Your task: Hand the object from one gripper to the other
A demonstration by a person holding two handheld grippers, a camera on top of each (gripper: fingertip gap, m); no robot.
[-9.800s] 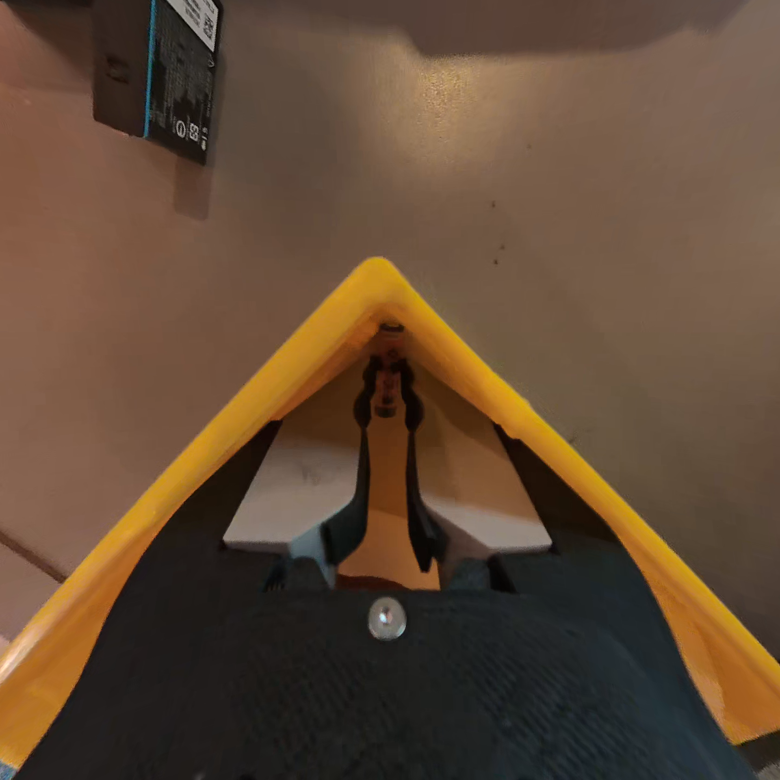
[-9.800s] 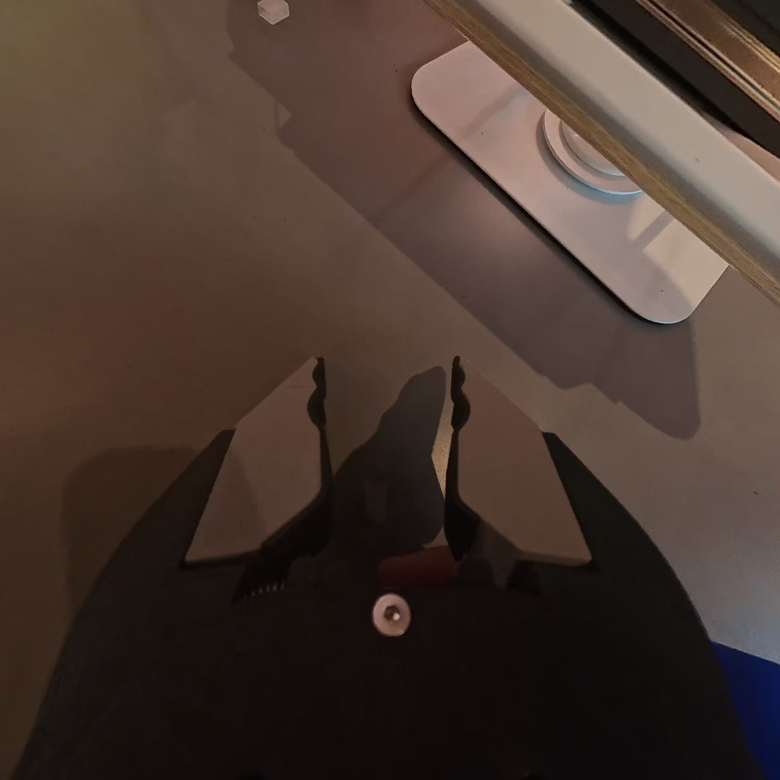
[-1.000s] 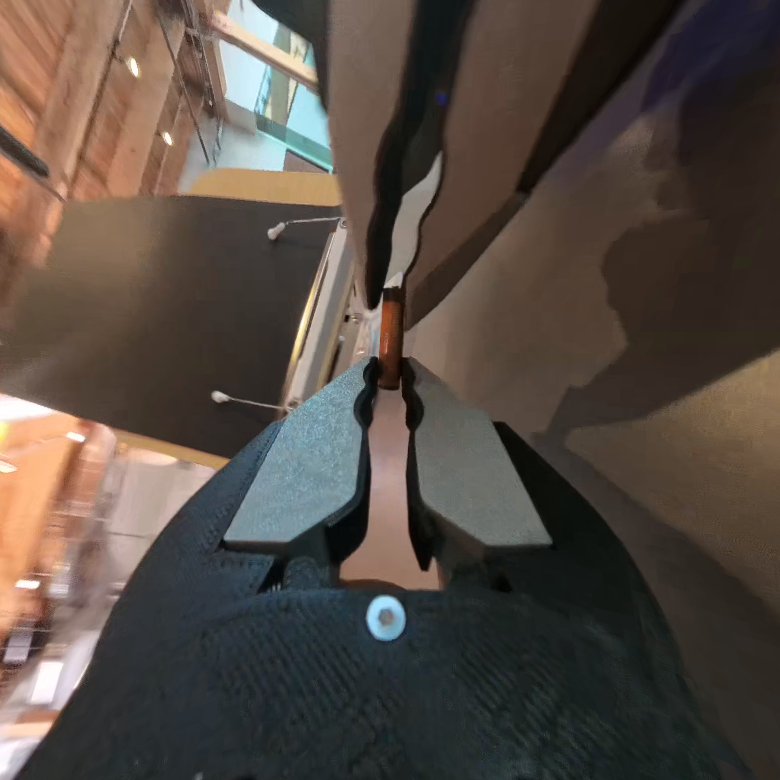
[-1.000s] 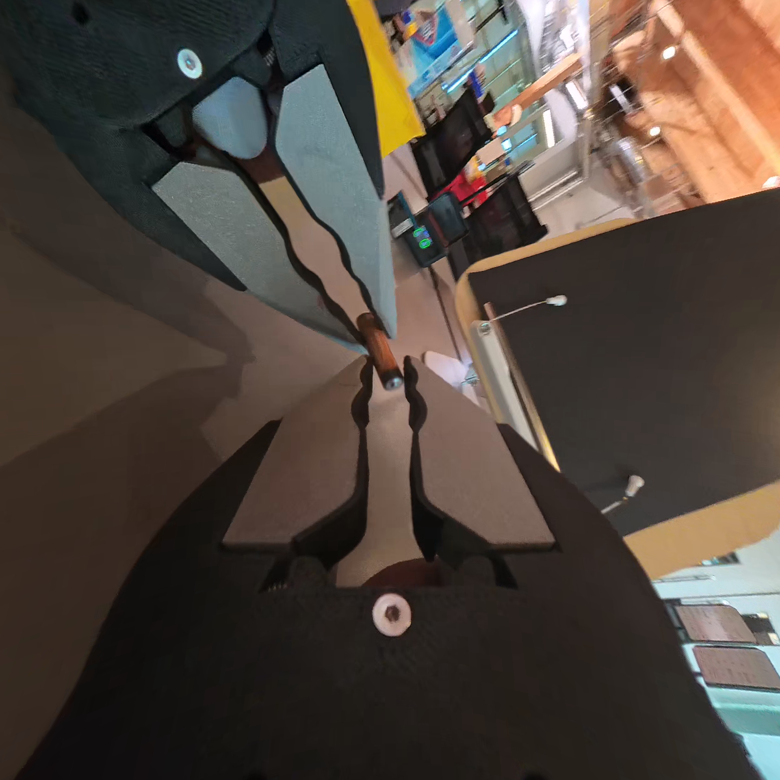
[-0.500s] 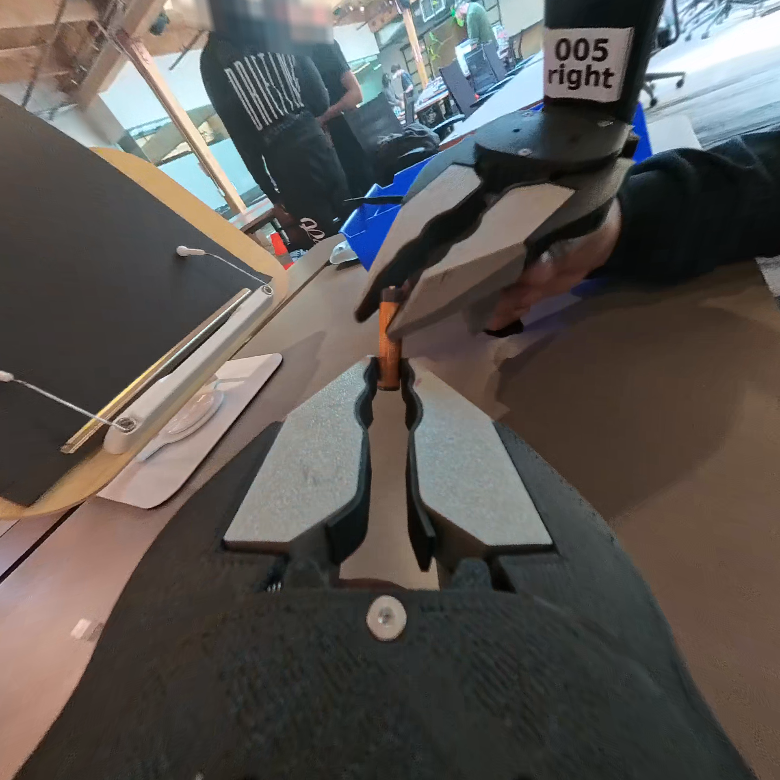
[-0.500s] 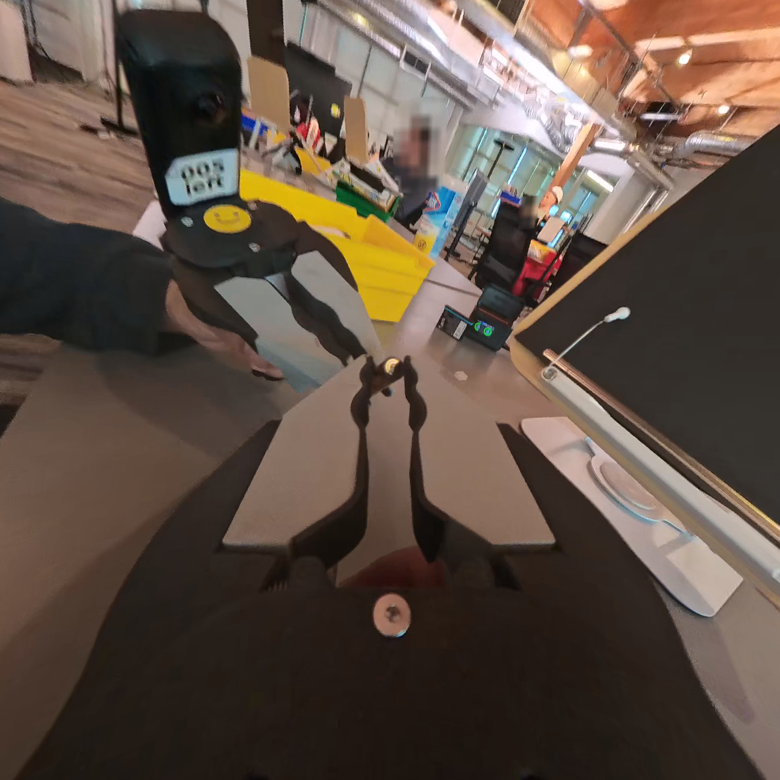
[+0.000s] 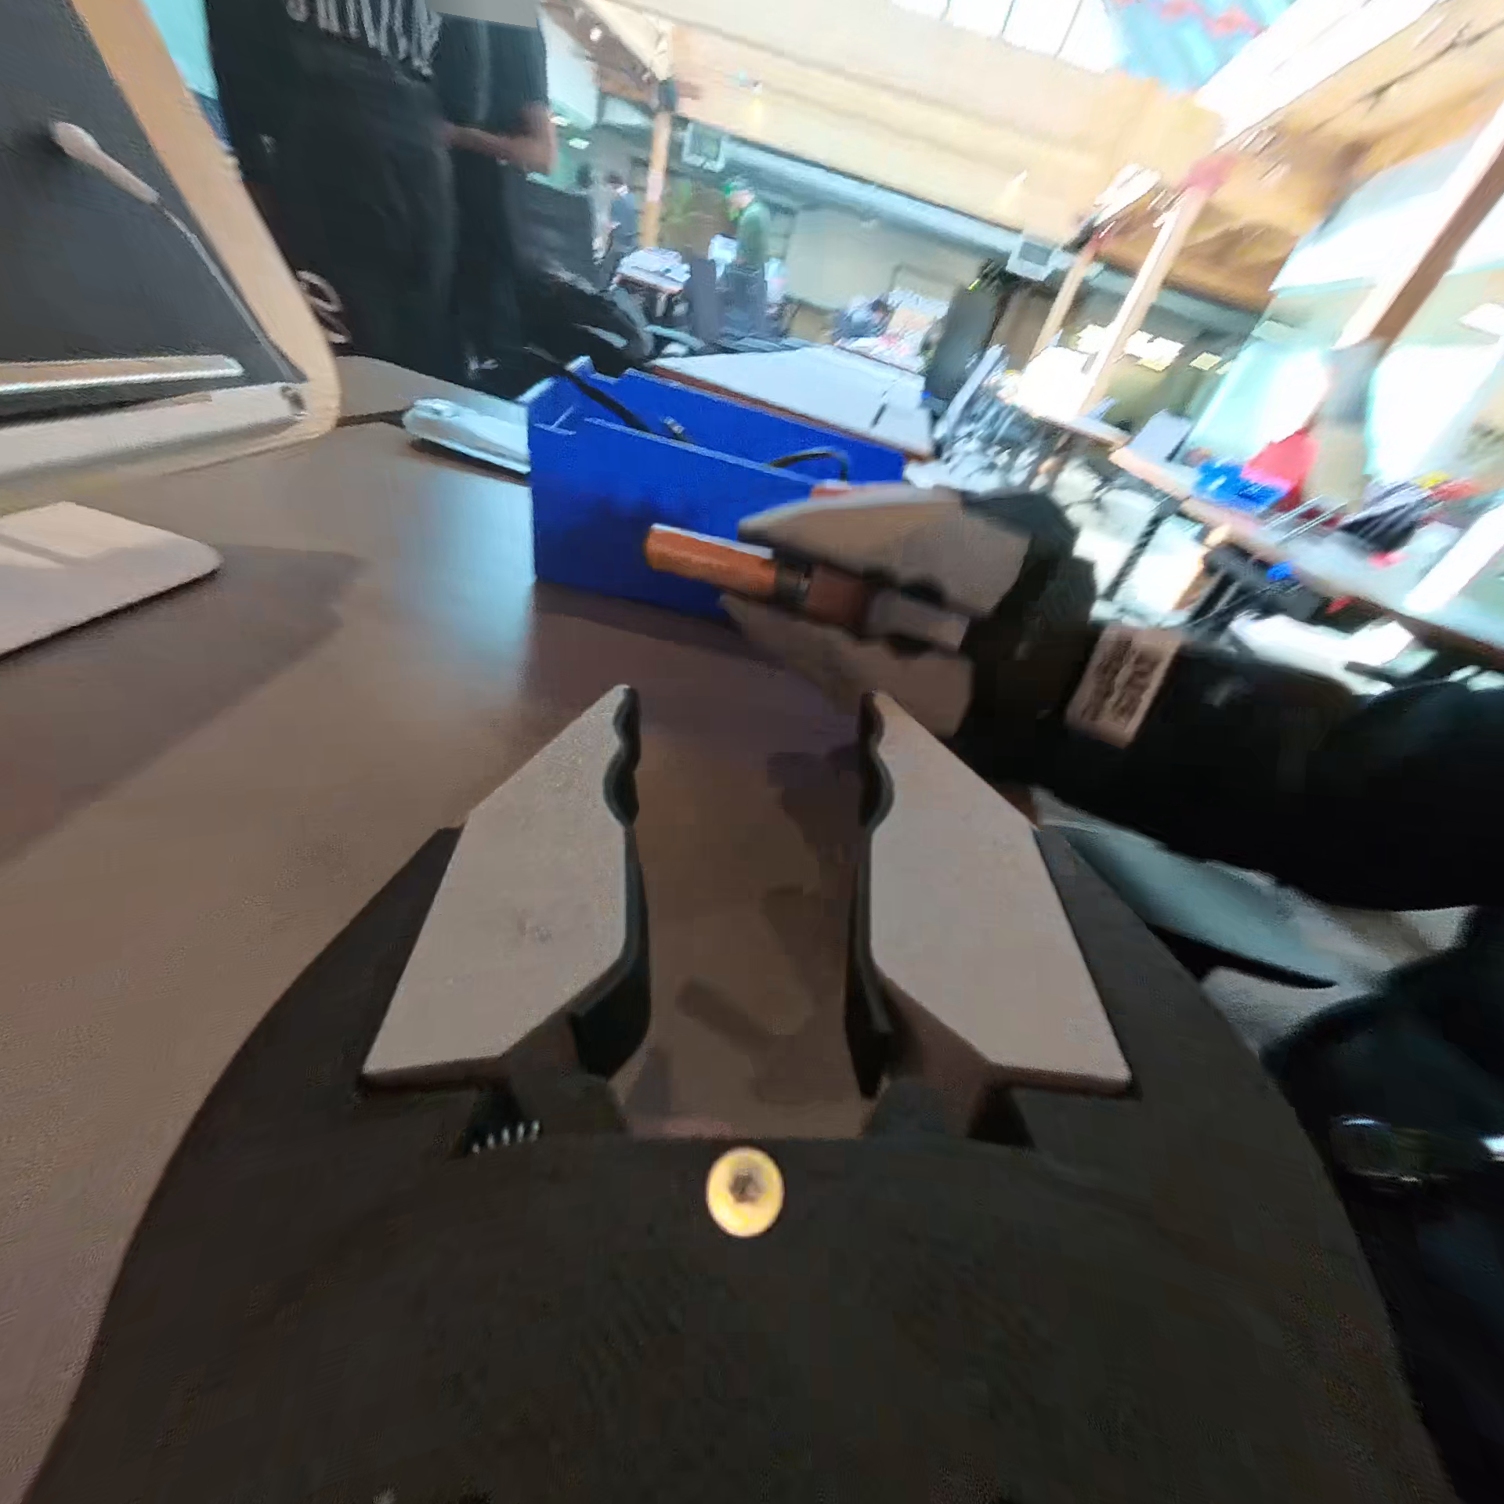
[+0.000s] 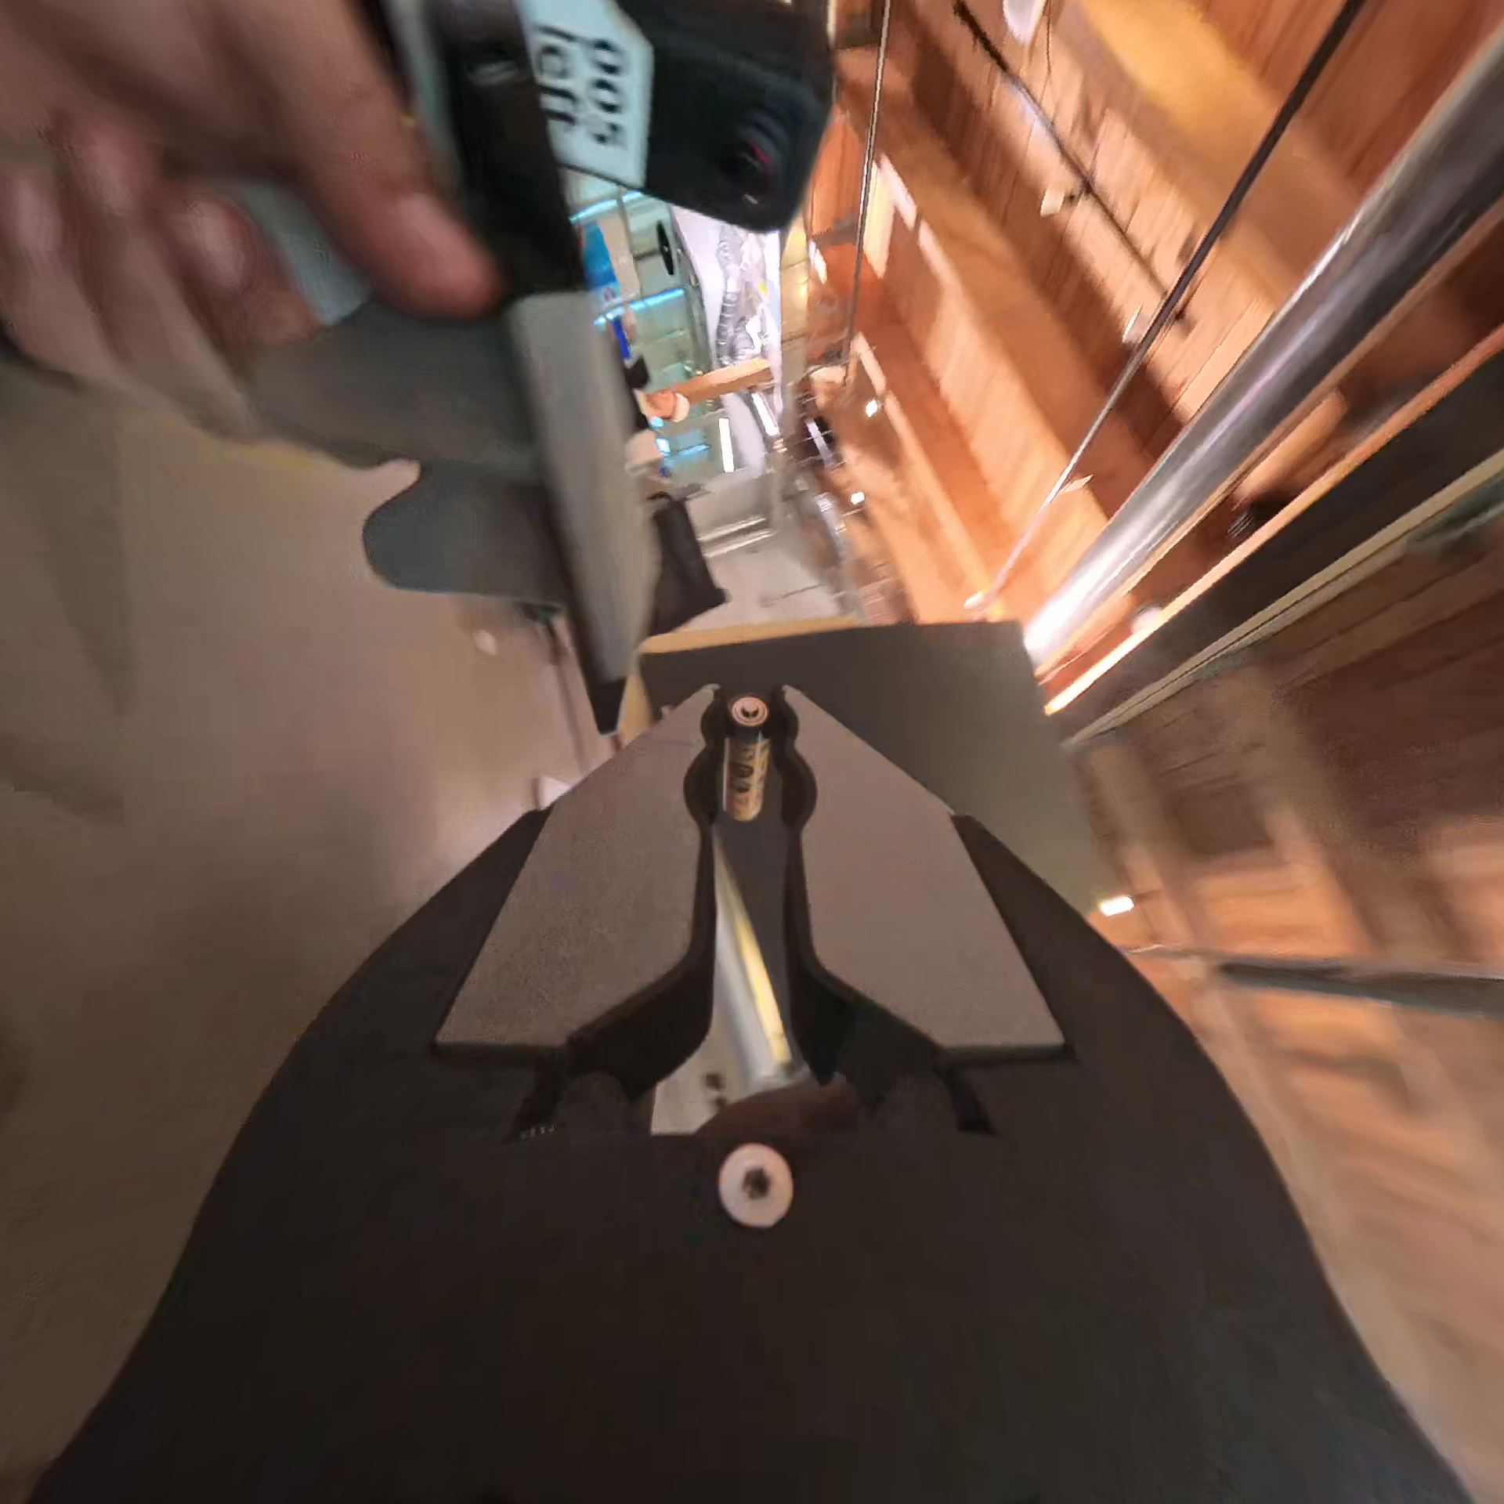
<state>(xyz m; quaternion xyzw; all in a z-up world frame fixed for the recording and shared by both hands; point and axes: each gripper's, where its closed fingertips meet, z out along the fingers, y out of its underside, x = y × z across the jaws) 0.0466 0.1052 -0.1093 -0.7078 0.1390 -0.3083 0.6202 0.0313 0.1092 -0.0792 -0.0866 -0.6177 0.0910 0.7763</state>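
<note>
Now the battery (image 7: pixel 736 566) sits in my right gripper (image 8: pixel 750 716), whose jaws are clamped around it near their tips; from that gripper's own camera I look straight down its length to the metal end cap. Half a second ago both grippers pinched it at once, my left one from below. Since then my left gripper (image 7: pixel 745 716) has let go: its jaws stand wide apart with nothing between them, only the brown desk (image 7: pixel 244 732) showing through the gap. The battery lies roughly level in front of the blue bin (image 7: pixel 651 504), its copper-coloured end poking out towards the bin's left side, and it is clear of my left jaws, up and to the right of them. The two grippers have also swung apart, and both views are smeared with motion. I judge the handover itself as done: the battery has changed sides and only one gripper bears it. What remains, I think, is to draw the empty left gripper well away.
</note>
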